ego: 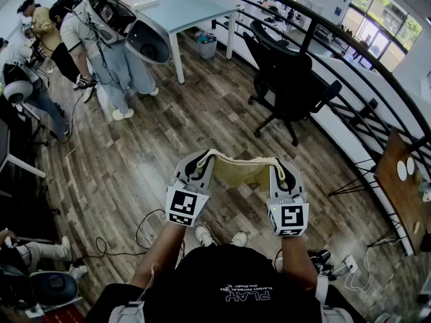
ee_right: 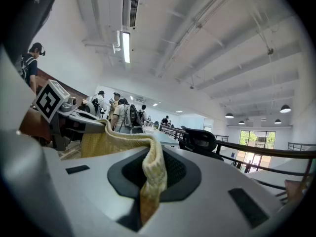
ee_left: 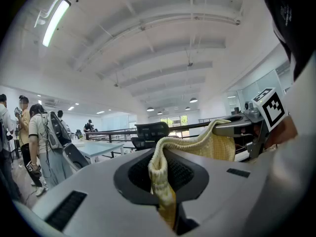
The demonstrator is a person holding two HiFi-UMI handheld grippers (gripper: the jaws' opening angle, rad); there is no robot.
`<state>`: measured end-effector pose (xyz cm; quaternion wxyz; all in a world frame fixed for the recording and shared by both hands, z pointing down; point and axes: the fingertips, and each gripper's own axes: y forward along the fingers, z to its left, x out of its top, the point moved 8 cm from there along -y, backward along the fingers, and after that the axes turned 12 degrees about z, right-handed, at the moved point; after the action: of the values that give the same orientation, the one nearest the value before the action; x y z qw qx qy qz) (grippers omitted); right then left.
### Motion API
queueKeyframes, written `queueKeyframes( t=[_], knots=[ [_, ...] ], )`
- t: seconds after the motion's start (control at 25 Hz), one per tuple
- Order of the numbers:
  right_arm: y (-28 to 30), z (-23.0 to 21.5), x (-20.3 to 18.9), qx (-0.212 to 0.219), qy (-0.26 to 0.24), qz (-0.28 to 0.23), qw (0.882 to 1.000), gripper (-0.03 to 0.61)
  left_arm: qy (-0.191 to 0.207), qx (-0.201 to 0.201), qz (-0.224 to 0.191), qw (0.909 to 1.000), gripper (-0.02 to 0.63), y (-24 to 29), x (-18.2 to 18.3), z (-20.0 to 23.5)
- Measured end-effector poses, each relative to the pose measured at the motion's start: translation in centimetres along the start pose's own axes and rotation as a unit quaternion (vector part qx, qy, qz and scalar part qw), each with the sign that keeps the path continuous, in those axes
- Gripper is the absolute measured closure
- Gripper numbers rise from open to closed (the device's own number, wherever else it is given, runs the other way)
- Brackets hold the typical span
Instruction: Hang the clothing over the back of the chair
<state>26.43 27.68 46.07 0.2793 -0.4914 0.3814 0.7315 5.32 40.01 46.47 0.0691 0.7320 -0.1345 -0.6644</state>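
The left gripper (ego: 199, 165) and right gripper (ego: 281, 169) each pinch an end of the garment (ego: 240, 171) spread between them; with the chair (ego: 288, 81) well ahead, best carried level and taut, then draped over its back

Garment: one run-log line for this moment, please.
left gripper: shut on garment | right gripper: shut on garment | chair: ahead, bare

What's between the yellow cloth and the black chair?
Only bare wooden floor lies between the yellow cloth and the black chair. The head view shows this stretch.
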Motion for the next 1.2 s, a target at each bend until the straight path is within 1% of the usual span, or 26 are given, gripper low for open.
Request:
queueKeyframes(
  t=[0.36,0.56,0.8,1.0,1.2],
  knots=[
    [1.1,0.2,0.1,-0.003,0.002,0.0,1.0,0.541,0.005,0.005,0.0,1.0,0.577,0.3,-0.2,1.0],
    [1.9,0.5,1.0,0.0,0.007,-0.008,1.0,0.54,0.01,0.006,-0.005,0.9999,0.577,0.4,0.2,2.2],
    [3.2,1.0,2.0,-0.006,0.021,-0.021,1.0,0.54,0.018,-0.004,-0.016,0.9997,0.577,0.9,0.6,4.1],
    [4.3,2.1,2.8,-0.016,0.009,-0.018,1.0,0.54,0.019,-0.016,-0.03,0.9992,0.577,1.7,1.1,5.9],
    [5.7,2.0,3.4,-0.022,0.016,-0.019,0.999,0.54,0.021,-0.02,-0.033,0.999,0.577,3.3,1.7,7.6]
  ],
)
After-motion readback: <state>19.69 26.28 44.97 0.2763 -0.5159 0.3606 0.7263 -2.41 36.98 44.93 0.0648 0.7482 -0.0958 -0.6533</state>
